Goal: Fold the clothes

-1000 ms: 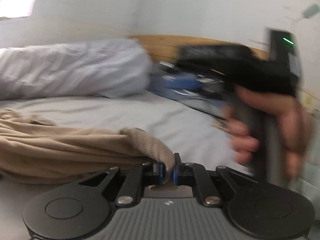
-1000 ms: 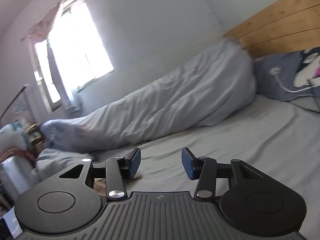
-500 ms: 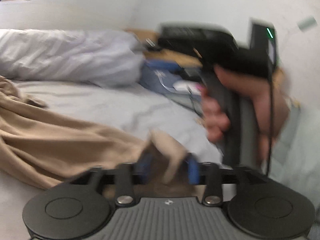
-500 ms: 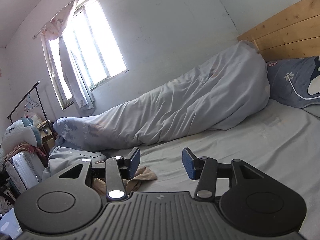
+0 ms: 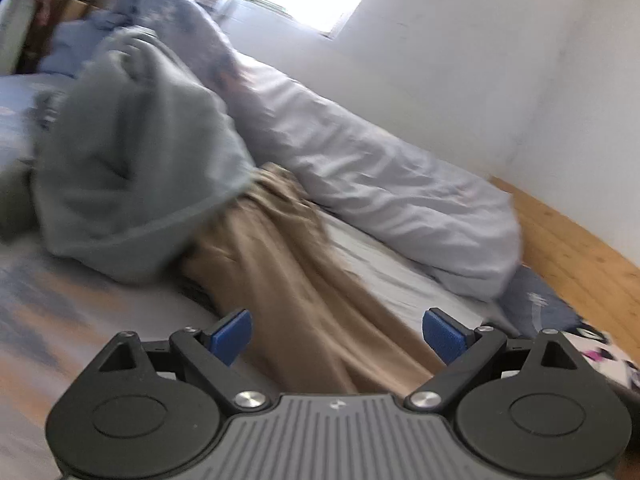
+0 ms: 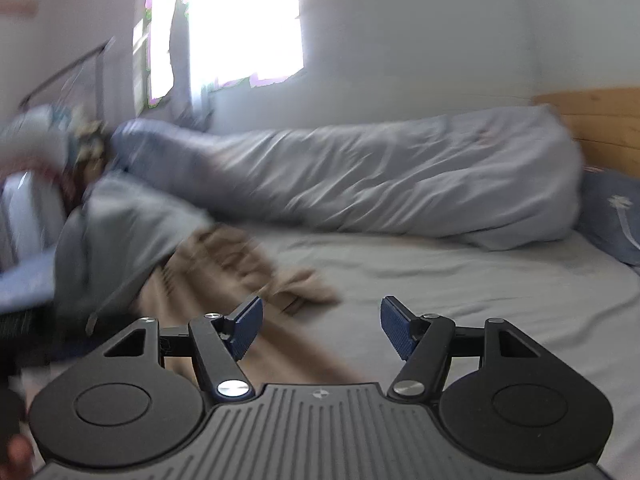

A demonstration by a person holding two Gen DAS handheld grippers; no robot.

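Observation:
A tan garment [image 5: 304,280] lies stretched out on the grey bedsheet [image 5: 384,276], running from under a grey garment [image 5: 132,176] toward the left gripper [image 5: 338,334]. The left jaws are opening and stand wide; the tan cloth passes below and between them, and the blue pads do not press on it. In the right wrist view the tan garment [image 6: 224,276] lies left of centre, partly under the grey garment [image 6: 116,232]. The right gripper [image 6: 320,328] hovers over the cloth's near end, its jaws opening with nothing pinched between them. Both views are blurred.
A long rolled pale-blue duvet [image 6: 380,184] lies along the wall behind the clothes. A wooden headboard [image 5: 576,248] and a dark blue patterned pillow [image 6: 616,216] sit at the right. A bright window [image 6: 240,28] and cluttered items fill the far left.
The left gripper let go of the tan cloth's edge, opened wide and swung round toward the window. The right gripper opened wider and turned left, bringing the garments into view.

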